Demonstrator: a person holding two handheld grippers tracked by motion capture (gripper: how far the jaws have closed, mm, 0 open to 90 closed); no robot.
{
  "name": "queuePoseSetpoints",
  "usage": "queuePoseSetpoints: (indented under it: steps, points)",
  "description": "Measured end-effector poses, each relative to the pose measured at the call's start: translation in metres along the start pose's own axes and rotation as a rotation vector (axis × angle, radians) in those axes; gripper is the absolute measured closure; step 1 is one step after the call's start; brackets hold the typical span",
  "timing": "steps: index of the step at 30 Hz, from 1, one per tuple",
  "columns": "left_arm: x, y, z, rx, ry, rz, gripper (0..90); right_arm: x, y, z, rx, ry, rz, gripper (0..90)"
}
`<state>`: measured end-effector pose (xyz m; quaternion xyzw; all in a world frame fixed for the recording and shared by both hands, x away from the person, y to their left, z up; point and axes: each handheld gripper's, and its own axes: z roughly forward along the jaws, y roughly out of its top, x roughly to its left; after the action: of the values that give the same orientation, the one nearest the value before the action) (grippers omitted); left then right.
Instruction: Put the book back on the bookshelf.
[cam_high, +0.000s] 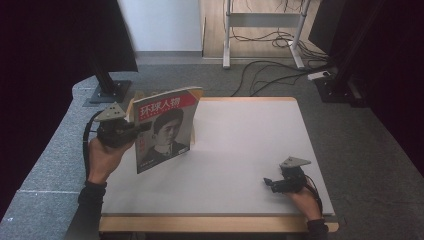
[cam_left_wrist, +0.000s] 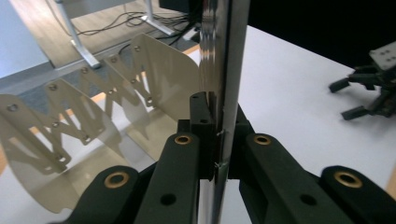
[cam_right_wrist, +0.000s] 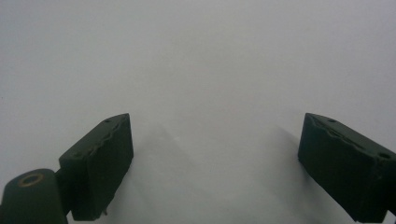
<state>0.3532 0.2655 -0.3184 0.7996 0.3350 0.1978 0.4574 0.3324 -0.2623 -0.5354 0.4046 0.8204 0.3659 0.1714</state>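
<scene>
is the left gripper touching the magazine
Touching. In the left gripper view, the left gripper has both fingers pressed against the magazine, which runs edge-on between them. The high view shows it held upright.

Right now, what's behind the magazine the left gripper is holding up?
Behind the magazine, held upright by the left gripper, stands a beige metal file rack with zigzag dividers on the white table. From above, the cover hides most of the rack, and whether its slots hold anything can't be seen.

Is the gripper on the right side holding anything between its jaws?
No, the right gripper has its jaws wide apart with just the bare white table between them.
</scene>
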Motion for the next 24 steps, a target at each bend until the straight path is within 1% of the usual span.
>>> queuePoseSetpoints:
  steps: [5,8,12,17,21,24]
  points:
    - [0.006,0.003,0.011,0.003,0.041,-0.009,87.2,0.000,0.000,0.000,0.000,-0.001,-0.001,9.6]
    - [0.009,0.005,0.018,-0.001,0.056,-0.017,87.3,0.000,0.000,0.000,0.000,0.001,-0.001,9.6]
    - [0.013,0.007,0.028,-0.012,0.065,-0.029,87.2,0.000,0.000,0.000,0.001,0.001,-0.002,9.6]
    - [0.017,0.011,0.038,-0.039,0.070,-0.040,87.2,0.000,0.000,0.000,0.000,0.001,0.002,9.6]
    - [0.019,0.011,0.047,-0.079,0.078,-0.043,87.2,0.000,0.000,0.000,-0.001,0.001,0.001,9.7]
    - [0.018,0.006,0.054,-0.089,0.056,-0.041,87.2,0.000,0.000,0.000,-0.002,0.001,-0.001,9.7]
